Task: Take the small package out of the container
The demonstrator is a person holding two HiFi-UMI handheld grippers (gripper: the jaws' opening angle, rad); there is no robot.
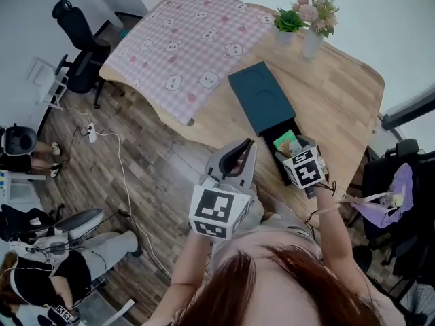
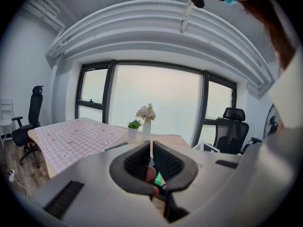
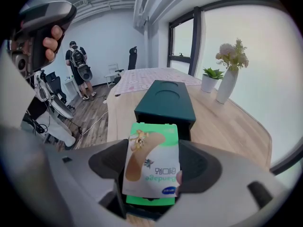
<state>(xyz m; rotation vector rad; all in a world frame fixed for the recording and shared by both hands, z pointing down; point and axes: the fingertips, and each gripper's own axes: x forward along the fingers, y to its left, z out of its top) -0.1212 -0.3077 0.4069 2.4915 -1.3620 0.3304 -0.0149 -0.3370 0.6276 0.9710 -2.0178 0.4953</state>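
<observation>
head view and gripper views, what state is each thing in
left gripper: shut, empty
right gripper: shut on small package
small package: gripped, held at the container's open end
container: open at its near end
flower vase: upright

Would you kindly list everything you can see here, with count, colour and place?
Table: one, light wood, centre.
Tablecloth: one, pink check, over the table's far end.
Container: one, dark teal, on the table, open at its near end.
Small package: one, green and white, between the right gripper's jaws, by the container's open end.
Potted plant: one, green in a white pot, at the table's far edge.
Vase of flowers: one, white, beside the potted plant.
Office chairs: at least two, black, on the floor.
Power strip: one, white, on the floor.
Left gripper: grey, jaws together, empty.
Right gripper: grey, shut on the small package.
</observation>
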